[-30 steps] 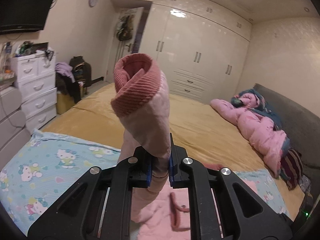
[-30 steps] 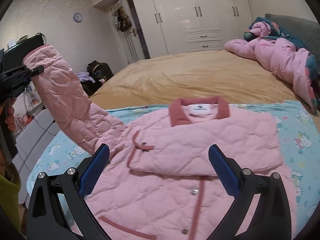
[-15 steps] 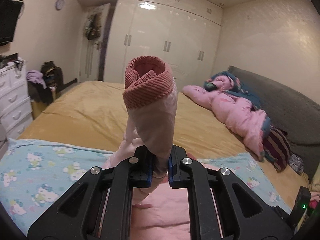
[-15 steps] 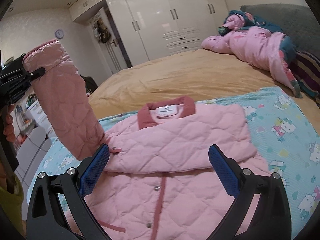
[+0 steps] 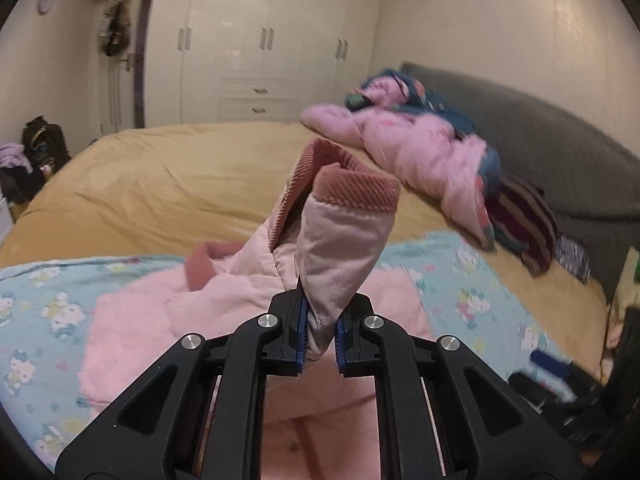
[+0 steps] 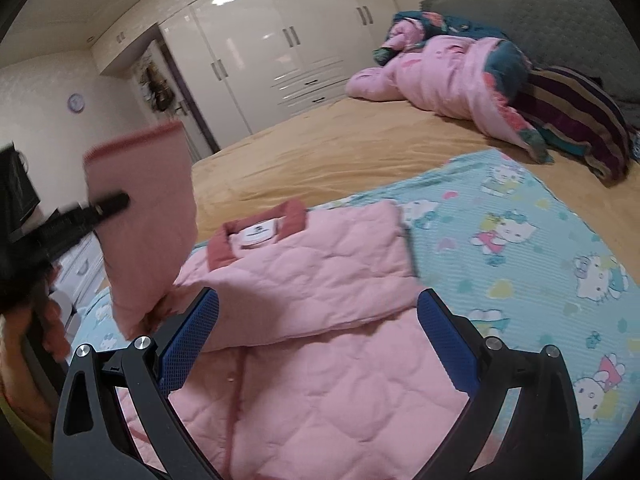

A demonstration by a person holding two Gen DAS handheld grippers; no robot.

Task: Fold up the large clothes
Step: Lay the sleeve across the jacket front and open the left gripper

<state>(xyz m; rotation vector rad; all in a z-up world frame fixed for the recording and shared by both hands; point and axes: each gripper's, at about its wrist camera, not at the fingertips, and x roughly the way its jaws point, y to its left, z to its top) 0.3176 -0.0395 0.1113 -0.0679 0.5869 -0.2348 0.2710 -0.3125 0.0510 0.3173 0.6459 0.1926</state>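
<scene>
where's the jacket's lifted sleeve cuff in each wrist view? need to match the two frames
Left wrist: the sleeve cuff is dead centre, standing up above the left gripper, which is clamped on the sleeve just below it.
Right wrist: the same cuff is at upper left, blurred, held up beside the pink jacket with the left gripper across it.
Shared landmark: the white wardrobe along the far wall.

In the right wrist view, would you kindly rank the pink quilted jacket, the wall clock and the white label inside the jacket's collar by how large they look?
1. pink quilted jacket, by far the largest; it is also nearest the camera.
2. white label inside the collar.
3. wall clock, smallest as seen, though it hangs far off, so its true size is unsure.
</scene>
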